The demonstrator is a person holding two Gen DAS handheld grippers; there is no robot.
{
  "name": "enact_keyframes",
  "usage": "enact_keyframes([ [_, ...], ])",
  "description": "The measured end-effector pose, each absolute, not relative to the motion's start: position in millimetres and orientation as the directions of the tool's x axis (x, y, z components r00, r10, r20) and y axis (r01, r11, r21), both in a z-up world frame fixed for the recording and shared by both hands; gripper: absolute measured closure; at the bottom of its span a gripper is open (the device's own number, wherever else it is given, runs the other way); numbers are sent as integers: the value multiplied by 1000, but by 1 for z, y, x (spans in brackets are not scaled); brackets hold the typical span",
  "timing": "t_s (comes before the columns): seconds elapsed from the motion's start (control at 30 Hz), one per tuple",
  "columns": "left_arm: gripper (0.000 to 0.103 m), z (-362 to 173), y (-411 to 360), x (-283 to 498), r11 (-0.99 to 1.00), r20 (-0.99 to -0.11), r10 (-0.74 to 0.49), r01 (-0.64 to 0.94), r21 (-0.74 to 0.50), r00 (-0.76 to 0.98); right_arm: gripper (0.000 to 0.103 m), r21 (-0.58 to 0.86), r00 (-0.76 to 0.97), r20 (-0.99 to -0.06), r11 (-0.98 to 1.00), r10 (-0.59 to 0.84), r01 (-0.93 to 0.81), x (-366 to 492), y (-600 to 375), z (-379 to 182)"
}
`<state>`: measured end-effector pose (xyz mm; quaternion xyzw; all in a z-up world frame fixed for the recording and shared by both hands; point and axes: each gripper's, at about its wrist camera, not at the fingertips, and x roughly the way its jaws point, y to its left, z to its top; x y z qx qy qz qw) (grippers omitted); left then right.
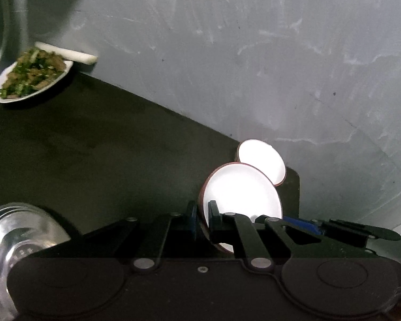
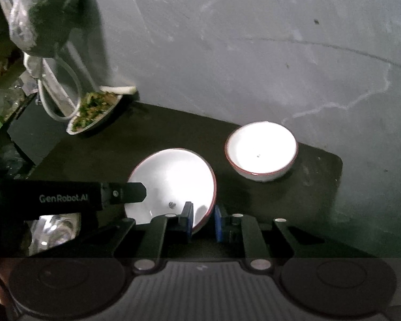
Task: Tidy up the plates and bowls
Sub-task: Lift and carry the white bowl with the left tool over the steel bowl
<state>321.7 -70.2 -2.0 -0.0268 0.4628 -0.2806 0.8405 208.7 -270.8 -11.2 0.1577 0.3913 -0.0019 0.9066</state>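
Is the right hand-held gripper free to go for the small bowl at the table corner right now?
Probably not yet: the right hand-held gripper is clamped on the rim of the larger bowl, which the left hand-held gripper also grips. Otherwise the way to the small bowl looks open.

The left tongs (image 1: 203, 220) cover the near rim of the tilted bowl (image 1: 240, 190) they pinch, and that bowl hides part of the bowl behind it (image 1: 262, 160). Both bowls' insides are washed out to plain white. Left of these tongs, a glass dish (image 1: 18, 230) is cut off by the picture's edge. Beside the right tongs (image 2: 203, 220), the same glass is mostly hidden behind the other tool's body.
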Motion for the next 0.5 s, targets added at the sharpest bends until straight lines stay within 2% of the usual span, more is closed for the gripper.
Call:
enact_keyframes([
  [0.2,95,14,-41,304,851,-741,-501,411,-327,448,85,281,700,-698,957,151,73,200,-251,7],
  [0.5,95,10,-3,286,880,-756,-466,328,-343,460,84,281,672,-705,959,226,-28,190,-217,14],
])
